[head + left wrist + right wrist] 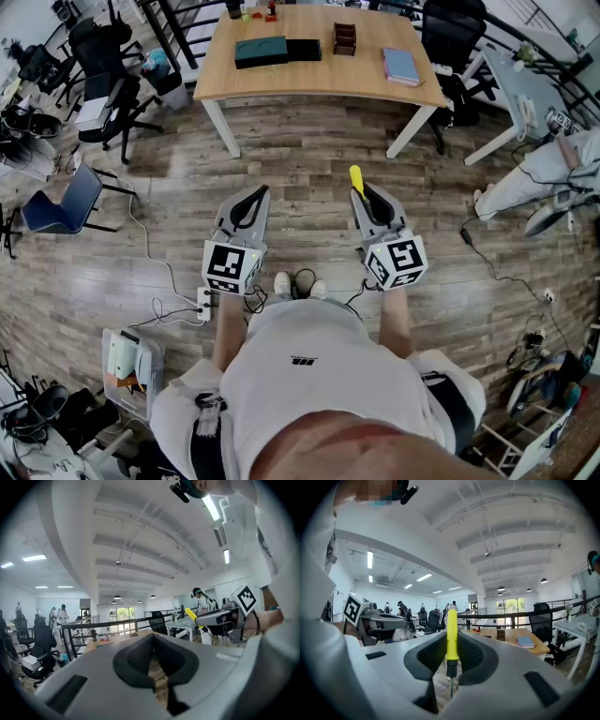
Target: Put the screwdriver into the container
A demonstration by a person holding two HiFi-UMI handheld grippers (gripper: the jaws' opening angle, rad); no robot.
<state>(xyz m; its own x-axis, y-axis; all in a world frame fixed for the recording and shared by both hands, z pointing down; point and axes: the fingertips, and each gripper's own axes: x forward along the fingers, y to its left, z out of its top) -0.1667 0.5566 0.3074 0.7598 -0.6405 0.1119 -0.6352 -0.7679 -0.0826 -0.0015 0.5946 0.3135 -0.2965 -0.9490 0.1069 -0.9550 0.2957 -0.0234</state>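
Observation:
My right gripper point(362, 194) point(451, 637) is shut on a screwdriver point(356, 178) point(451, 634). Its yellow handle sticks out past the jaws and its metal shaft points back toward the camera. My left gripper point(253, 195) point(152, 637) is held level beside it, shut, with nothing in it. Both hover over the wood floor, well short of a wooden table point(309, 80). On the table stand a small brown wooden container point(345, 38), a dark teal box point(261, 51) and a black box point(303, 49). The left gripper view also catches the screwdriver point(191, 615).
A blue notebook point(400, 66) lies on the table's right side. Office chairs point(103, 75) and a blue chair point(61, 202) stand at the left. A power strip point(203, 303) and cables lie on the floor by my feet. A person point(553, 178) sits at the right beside another desk point(525, 89).

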